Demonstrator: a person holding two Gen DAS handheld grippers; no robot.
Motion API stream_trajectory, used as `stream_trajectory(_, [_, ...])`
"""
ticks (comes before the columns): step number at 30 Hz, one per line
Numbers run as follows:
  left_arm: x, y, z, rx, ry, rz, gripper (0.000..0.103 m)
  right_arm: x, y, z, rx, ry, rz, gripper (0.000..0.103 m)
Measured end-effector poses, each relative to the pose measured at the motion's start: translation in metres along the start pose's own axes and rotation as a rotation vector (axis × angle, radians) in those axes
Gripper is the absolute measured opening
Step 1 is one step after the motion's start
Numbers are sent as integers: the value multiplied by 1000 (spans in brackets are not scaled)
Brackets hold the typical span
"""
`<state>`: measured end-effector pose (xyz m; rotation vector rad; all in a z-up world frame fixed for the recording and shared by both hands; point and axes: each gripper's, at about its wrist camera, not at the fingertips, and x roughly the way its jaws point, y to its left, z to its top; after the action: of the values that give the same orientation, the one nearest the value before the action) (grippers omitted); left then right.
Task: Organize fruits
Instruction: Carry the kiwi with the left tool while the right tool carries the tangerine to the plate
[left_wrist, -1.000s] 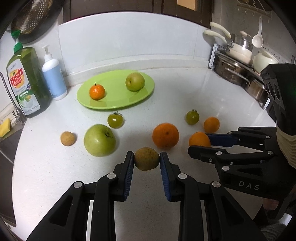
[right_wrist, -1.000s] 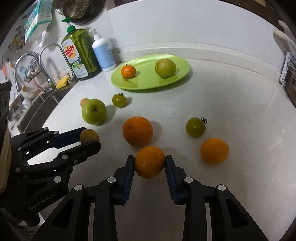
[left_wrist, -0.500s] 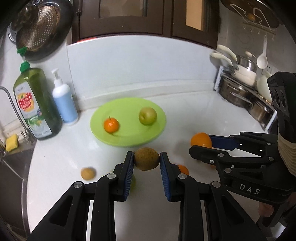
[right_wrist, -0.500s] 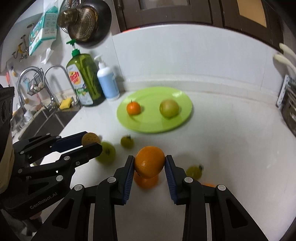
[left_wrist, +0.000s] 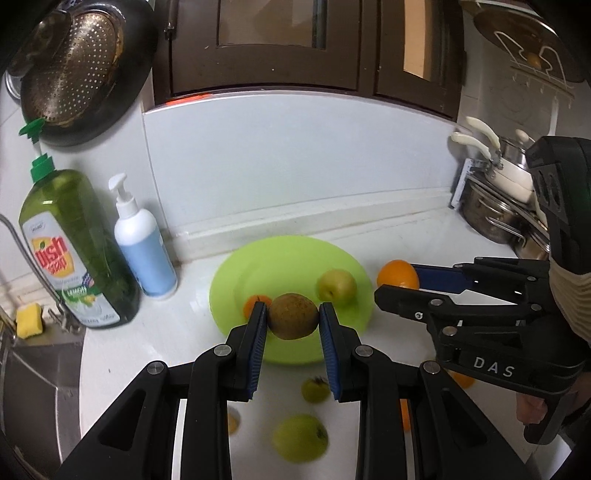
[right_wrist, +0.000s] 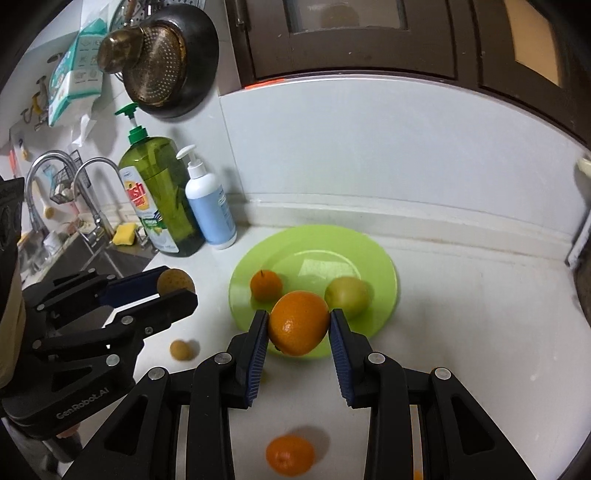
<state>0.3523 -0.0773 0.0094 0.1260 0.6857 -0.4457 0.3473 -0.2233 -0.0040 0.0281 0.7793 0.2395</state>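
My left gripper (left_wrist: 293, 316) is shut on a round brown fruit (left_wrist: 293, 316) and holds it in the air over the near edge of the green plate (left_wrist: 280, 262). My right gripper (right_wrist: 298, 323) is shut on an orange (right_wrist: 298, 322), also lifted above the plate (right_wrist: 380, 266). A small tangerine (right_wrist: 265, 284) and a yellow-green apple (right_wrist: 347, 292) lie on the plate. Each gripper shows in the other's view: the right one (left_wrist: 400, 282) with its orange, the left one (right_wrist: 176, 284) with the brown fruit.
On the white counter lie a green apple (left_wrist: 300, 437), a green tomato (left_wrist: 315, 389), a small brown fruit (right_wrist: 181, 349) and another orange (right_wrist: 290, 454). A dish soap bottle (left_wrist: 74, 243) and a pump bottle (left_wrist: 142, 243) stand left of the plate. Pots (left_wrist: 491, 214) fill the right corner; the sink (right_wrist: 81, 258) lies left.
Both grippers have risen off the counter with their fruits and moved forward toward the green plate. The fruits left on the counter have slipped to the bottom of both views.
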Motion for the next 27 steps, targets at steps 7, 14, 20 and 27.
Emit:
stream_trajectory(7, [32, 22, 24, 7, 22, 16, 29, 34, -4, 29, -18, 39, -12, 34])
stream_trajectory(14, [68, 38, 35, 6, 67, 18, 29, 72, -12, 48, -33, 95, -24, 34])
stream_trajectory(20, [99, 46, 39, 11, 124, 1, 29, 104, -19, 55, -31, 147, -27, 34])
stream_trajectory(27, [134, 51, 38, 25, 195, 0, 29, 132, -26, 55, -28, 198, -34, 34])
